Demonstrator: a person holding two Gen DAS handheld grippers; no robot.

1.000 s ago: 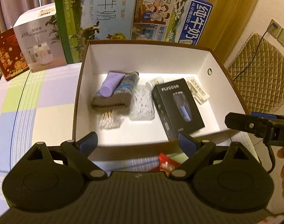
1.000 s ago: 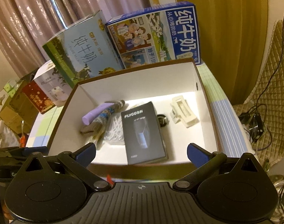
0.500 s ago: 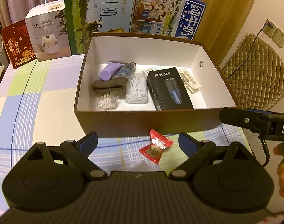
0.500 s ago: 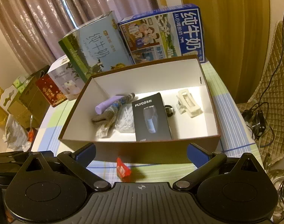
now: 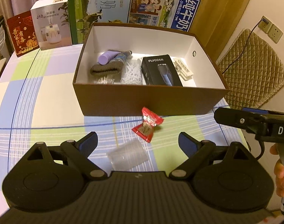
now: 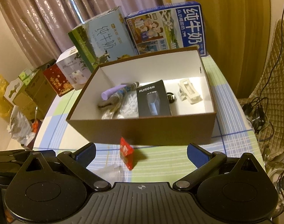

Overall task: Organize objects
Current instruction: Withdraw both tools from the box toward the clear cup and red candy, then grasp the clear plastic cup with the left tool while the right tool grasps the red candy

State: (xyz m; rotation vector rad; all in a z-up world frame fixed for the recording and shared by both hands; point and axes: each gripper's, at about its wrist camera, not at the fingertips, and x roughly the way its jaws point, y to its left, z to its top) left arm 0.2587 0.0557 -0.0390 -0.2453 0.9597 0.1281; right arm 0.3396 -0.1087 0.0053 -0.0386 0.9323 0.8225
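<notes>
A brown box [image 5: 149, 100] [image 6: 142, 128] with a white inside stands on the checked tablecloth. It holds a purple tube [image 5: 106, 57], a knitted sock [image 5: 110, 67], cotton swabs, a bag of white picks [image 5: 132, 72], a black shaver box [image 5: 159, 71] [image 6: 153, 99] and a cream hair clip [image 5: 183, 70] [image 6: 188, 91]. In front of the box lie a red snack packet [image 5: 148, 125] [image 6: 127, 154] and a clear plastic cup [image 5: 127, 155] on its side. My left gripper [image 5: 138, 142] is open just above the cup. My right gripper [image 6: 141, 151] is open, empty, near the packet.
Two milk cartons [image 5: 112, 1] [image 6: 166, 29], a white humidifier box [image 5: 51, 26] and a red card [image 5: 23, 33] stand behind the brown box. A quilted chair [image 5: 254, 69] with cables is to the right of the table. Bags and cartons [image 6: 20, 100] sit on the floor at left.
Both grippers have pulled back from over the box toward the table's near side. The red packet and then the clear cup came into view. Both stayed open.
</notes>
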